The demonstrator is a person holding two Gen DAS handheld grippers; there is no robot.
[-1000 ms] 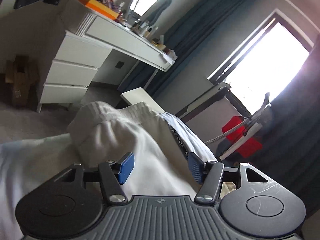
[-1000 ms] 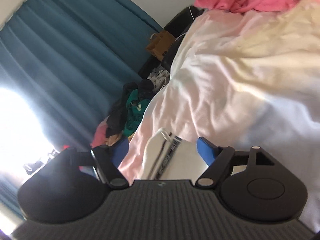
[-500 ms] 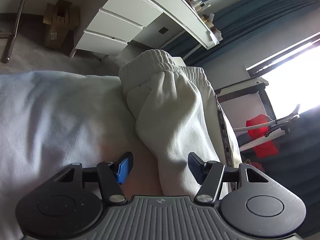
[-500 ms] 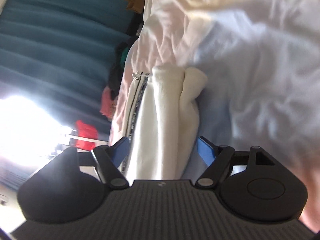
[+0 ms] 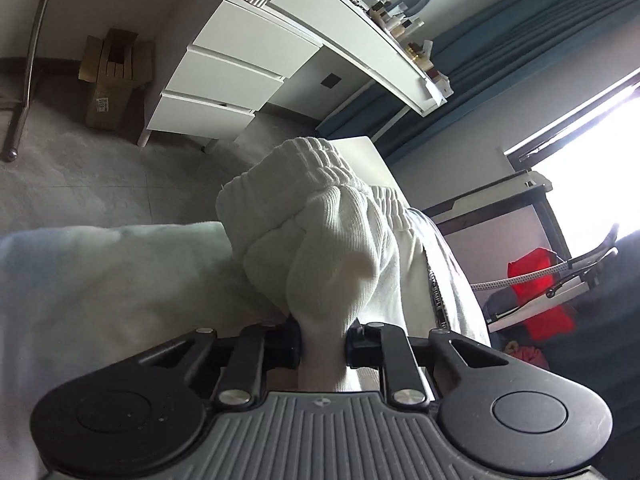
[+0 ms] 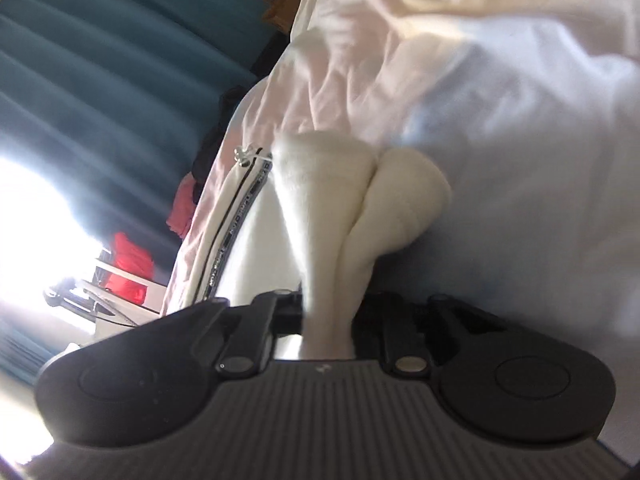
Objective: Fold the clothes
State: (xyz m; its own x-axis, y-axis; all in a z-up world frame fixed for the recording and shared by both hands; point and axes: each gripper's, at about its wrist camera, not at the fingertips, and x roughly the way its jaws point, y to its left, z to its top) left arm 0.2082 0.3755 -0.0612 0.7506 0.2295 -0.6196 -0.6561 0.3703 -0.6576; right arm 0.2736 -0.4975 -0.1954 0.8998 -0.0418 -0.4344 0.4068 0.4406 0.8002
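Cream sweatpants (image 5: 336, 248) with a ribbed elastic waistband and a dark lettered side stripe lie bunched on a white bedsheet (image 5: 100, 288). My left gripper (image 5: 322, 346) is shut on a thick fold of the pants near the waistband. In the right wrist view the same cream pants (image 6: 320, 216) show two rounded cuff ends and the striped seam. My right gripper (image 6: 327, 316) is shut on a fold of that fabric. The pads of both grippers are hidden by the cloth.
A white desk with drawers (image 5: 240, 60) stands beyond the bed, a cardboard box (image 5: 112, 80) beside it. Blue curtains (image 6: 100, 60) and a bright window (image 5: 592, 184) flank the bed. A red item (image 5: 536, 288) sits on a rack. Rumpled bedding (image 6: 480, 80) spreads out.
Both grippers were open around the sweatpants; now each has shut on a fold of the cream fabric. The left view has tilted up toward the desk.
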